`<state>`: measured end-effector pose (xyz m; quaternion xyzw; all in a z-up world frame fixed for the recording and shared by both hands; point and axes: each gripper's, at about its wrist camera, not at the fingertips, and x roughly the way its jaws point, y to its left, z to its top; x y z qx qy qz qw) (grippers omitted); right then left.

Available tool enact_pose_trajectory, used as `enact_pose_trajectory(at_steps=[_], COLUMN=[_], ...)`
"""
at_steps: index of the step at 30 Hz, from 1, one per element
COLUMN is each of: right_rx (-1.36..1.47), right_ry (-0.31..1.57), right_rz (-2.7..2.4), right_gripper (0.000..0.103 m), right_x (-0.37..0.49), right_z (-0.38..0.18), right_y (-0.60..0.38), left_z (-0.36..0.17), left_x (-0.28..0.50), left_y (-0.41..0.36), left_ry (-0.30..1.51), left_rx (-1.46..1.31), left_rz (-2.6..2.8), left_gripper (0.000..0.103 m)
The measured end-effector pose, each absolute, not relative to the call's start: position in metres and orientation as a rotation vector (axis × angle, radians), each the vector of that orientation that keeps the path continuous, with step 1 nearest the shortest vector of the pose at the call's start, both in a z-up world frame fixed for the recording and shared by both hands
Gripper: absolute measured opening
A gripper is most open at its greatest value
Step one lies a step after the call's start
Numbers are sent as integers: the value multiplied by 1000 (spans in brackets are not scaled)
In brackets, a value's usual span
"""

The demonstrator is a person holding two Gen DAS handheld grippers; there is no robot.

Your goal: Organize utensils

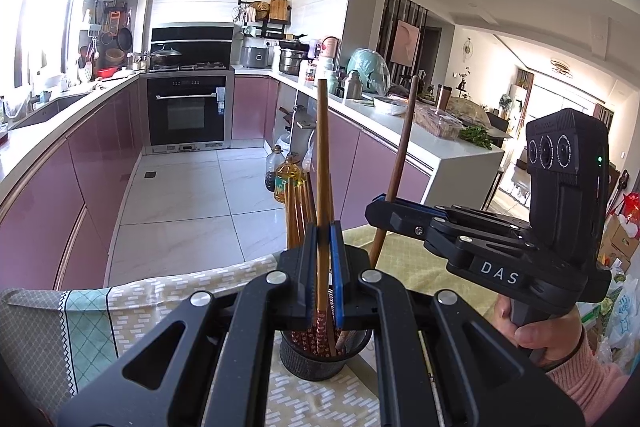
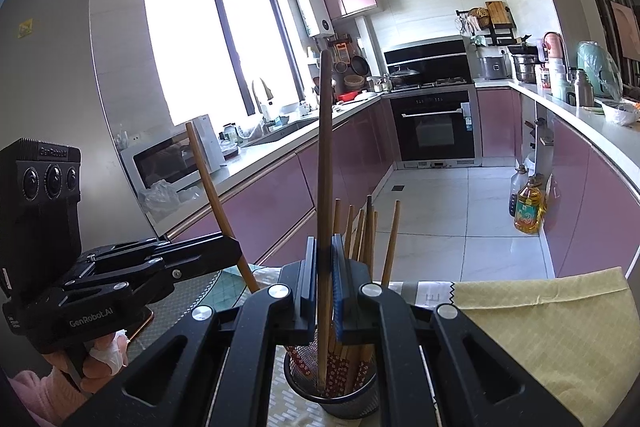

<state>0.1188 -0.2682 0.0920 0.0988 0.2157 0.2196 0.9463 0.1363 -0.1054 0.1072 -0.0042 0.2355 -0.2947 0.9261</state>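
Two hand-held grippers meet over a black mesh cup [image 1: 320,359] of chopsticks [image 1: 298,211] standing on a desk draped with a patterned cloth [image 1: 132,311], near the cloth's far edge, beyond which the tiled kitchen floor [image 1: 192,195] lies open between rows of pink cabinets. The left gripper [image 1: 324,267] has its fingers pinching a long light-brown wooden stick [image 1: 323,155], held upright with its lower end down inside the cup. The right gripper [image 2: 325,285], just beside it on the right, has its fingers pinching a darker wooden stick [image 1: 396,171] that leans slightly and reaches down toward the cup's right rim; the right wrist view shows that stick's tip inside the cup among the red-patterned chopstick ends. A hand [image 1: 544,331] in a pink sleeve grips the right handle. A yellow cloth [image 2: 552,327] covers the desk to the right of the cup, its far edge close to the floor drop. Oil bottles [image 1: 286,179] stand on the floor by the right cabinets.
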Motion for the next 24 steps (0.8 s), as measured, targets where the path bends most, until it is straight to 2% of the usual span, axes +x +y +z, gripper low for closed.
enact_pose_trajectory(at_steps=[24], right_rx=[217], right_ry=[494], right_rz=[428], right_gripper=[6], right_x=[136], right_z=[72], right_y=[-267], left_z=[88], left_x=[146], left_y=[-105], left_ry=[550], left_rx=[14], left_rz=[-609], left_gripper=[7])
